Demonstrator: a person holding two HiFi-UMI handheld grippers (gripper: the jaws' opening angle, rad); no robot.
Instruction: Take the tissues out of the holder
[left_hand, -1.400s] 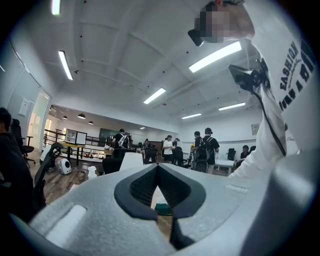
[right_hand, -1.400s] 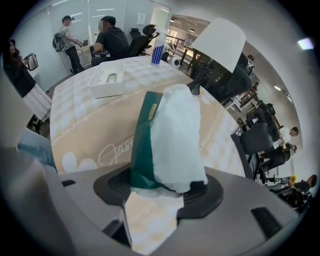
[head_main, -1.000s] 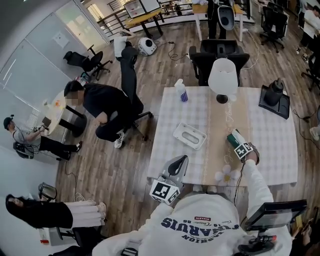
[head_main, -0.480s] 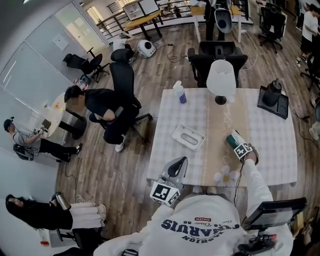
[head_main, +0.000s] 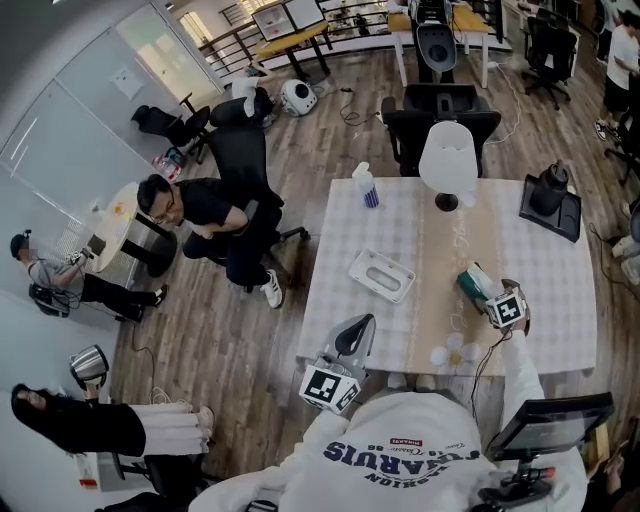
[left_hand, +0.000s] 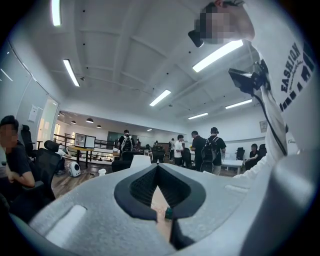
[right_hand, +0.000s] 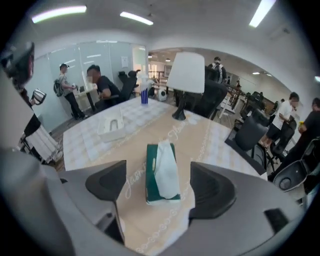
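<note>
Right gripper (right_hand: 159, 186): jaws just opened wide, gripping nothing. Green soft tissue pack (right_hand: 151, 175), white sheet poking from its top, lies flat on beige table runner (right_hand: 200, 140) below, between the jaws, untouched. White plastic holder (right_hand: 111, 125) ahead-left, white lamp (right_hand: 185, 75) farther ahead. Left gripper (left_hand: 158, 169): jaws closed, empty.

Soft white paper tissue (right_hand: 167, 170) — crumpled, smooth beige cloth table runner (right_hand: 210, 140), matt white plastic holder (right_hand: 111, 126), wood-plank floor (head_main: 220, 340)
</note>
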